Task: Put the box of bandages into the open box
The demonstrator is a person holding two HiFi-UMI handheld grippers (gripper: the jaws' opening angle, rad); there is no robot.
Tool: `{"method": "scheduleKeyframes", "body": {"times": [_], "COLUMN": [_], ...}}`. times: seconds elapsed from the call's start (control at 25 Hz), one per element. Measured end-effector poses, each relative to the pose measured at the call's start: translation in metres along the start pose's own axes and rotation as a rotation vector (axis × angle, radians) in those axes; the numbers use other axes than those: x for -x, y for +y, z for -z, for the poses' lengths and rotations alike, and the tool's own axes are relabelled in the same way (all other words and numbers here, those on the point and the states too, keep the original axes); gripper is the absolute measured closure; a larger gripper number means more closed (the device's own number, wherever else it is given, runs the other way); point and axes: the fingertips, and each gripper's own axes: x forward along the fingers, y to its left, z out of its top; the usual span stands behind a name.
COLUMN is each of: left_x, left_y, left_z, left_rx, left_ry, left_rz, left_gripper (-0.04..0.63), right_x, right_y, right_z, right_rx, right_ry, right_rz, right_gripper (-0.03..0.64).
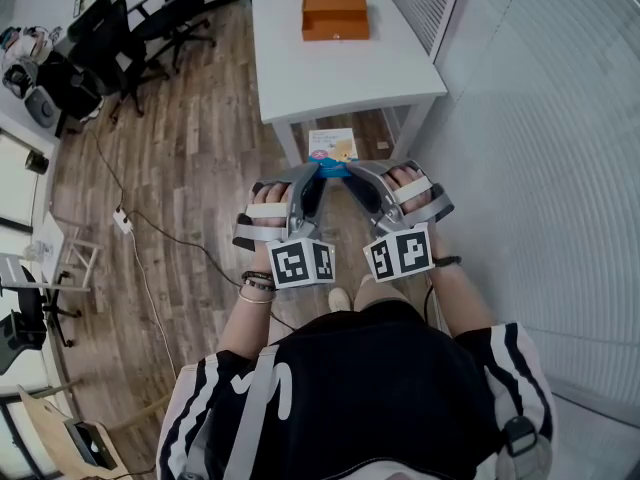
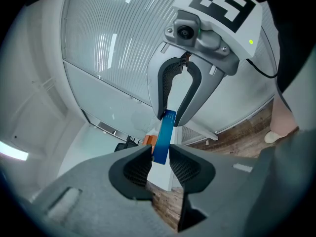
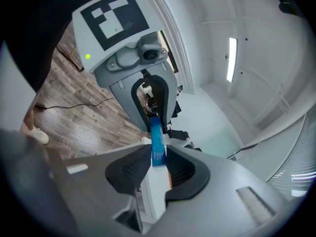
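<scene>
Black-shirted person (image 1: 370, 388) stands before a white bench (image 1: 300, 78). On it the orange open box (image 1: 335, 15) sits toward the far edge, with only its own orange floor showing inside. Left gripper (image 1: 318, 171) and right gripper (image 1: 350, 171) meet tip to tip, each with its jaws clamped on the box of bandages (image 1: 333, 148). They hold it in the air over the wooden floor (image 1: 190, 168), just short of the bench, and the jaws partly hide its blue near end.
</scene>
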Motion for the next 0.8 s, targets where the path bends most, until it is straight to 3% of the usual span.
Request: {"method": "scheduleKeyframes", "body": {"times": [0.36, 0.8], "left_x": [-0.009, -0.064], "left_y": [-0.001, 0.019], "left_z": [0.0, 0.004], "left_rx": [0.011, 0.019], "left_ry": [-0.013, -0.005], "left_rz": [0.001, -0.009], "left_gripper": [0.48, 0.479], "right_x": [-0.005, -0.044], "right_y": [0.0, -0.025], "right_z": [0.007, 0.045], "right_rx": [-0.028, -0.027], "right_ry": [0.01, -0.002], "right_rz": [0.0, 0.0], "right_gripper": [0.522, 0.522]}}
